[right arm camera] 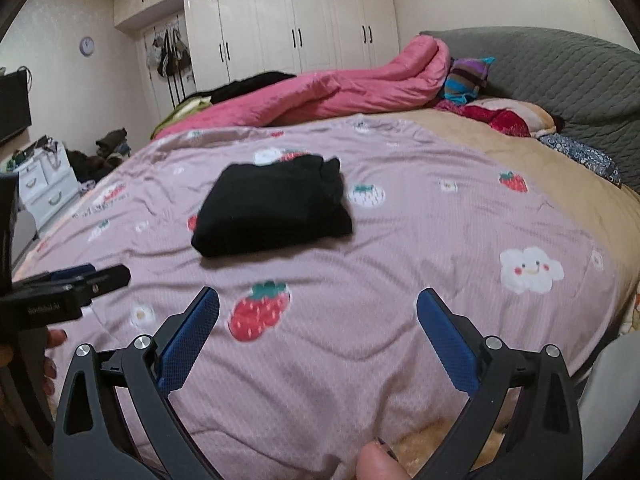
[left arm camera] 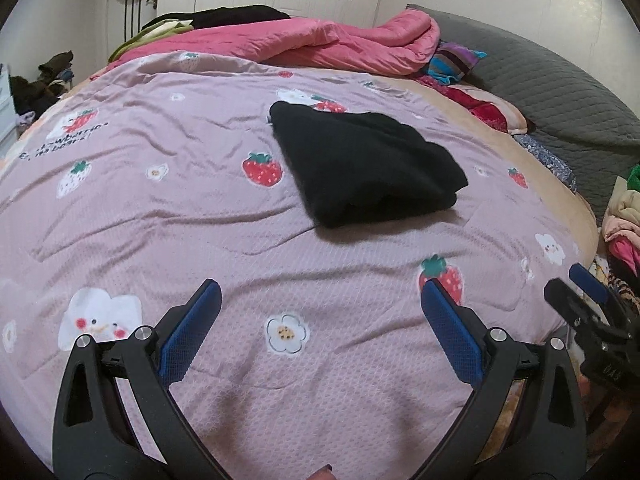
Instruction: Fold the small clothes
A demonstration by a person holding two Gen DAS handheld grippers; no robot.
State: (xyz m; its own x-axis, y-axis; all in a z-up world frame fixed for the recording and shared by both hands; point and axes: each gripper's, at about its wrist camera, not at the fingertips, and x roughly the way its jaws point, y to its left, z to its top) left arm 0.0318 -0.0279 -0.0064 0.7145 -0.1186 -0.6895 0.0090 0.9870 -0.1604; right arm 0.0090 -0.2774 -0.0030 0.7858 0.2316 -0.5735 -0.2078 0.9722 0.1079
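A black garment (left arm camera: 366, 164) lies folded into a compact rectangle on the pink strawberry-print quilt (left arm camera: 180, 208); it also shows in the right wrist view (right arm camera: 272, 208). My left gripper (left arm camera: 320, 292) is open and empty, held above the quilt well short of the garment. My right gripper (right arm camera: 318, 300) is open and empty, also short of the garment. The right gripper shows at the right edge of the left wrist view (left arm camera: 576, 292), and the left gripper shows at the left edge of the right wrist view (right arm camera: 92, 276).
A rolled pink duvet (right arm camera: 332, 92) lies across the far side of the bed. A grey headboard (right arm camera: 560, 76) and pillows (right arm camera: 504, 118) are at the right. White wardrobes (right arm camera: 296, 20) stand behind. Clothes are piled at the bed's right edge (left arm camera: 624, 216).
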